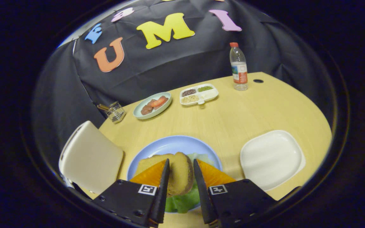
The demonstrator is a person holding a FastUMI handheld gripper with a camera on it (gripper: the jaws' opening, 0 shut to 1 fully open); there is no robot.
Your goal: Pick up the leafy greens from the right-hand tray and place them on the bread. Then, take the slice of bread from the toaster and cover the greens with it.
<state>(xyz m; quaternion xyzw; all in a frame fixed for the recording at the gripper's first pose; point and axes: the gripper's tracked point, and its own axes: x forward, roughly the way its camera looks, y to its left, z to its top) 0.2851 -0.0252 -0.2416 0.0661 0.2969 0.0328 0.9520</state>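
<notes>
- Gripper (pixel 181 164) over the near edge of the table (pixel 233 117), fingers closed onto the slice of bread (pixel 180 174) from both sides, pinching it.
- Slice held tilted over the leafy greens (pixel 182 199), which lie on the blue plate (pixel 169 145) beneath it.
- Second piece of bread (pixel 147 163) on the same plate, just left of the held slice.
- White tray (pixel 271 158) at the right edge, bare.
- Toaster (pixel 90 156) at the near left corner.
- Toward the far edge: a plate of tomato and meat (pixel 152 105), a divided dish (pixel 199 94), a water bottle (pixel 238 67).
</notes>
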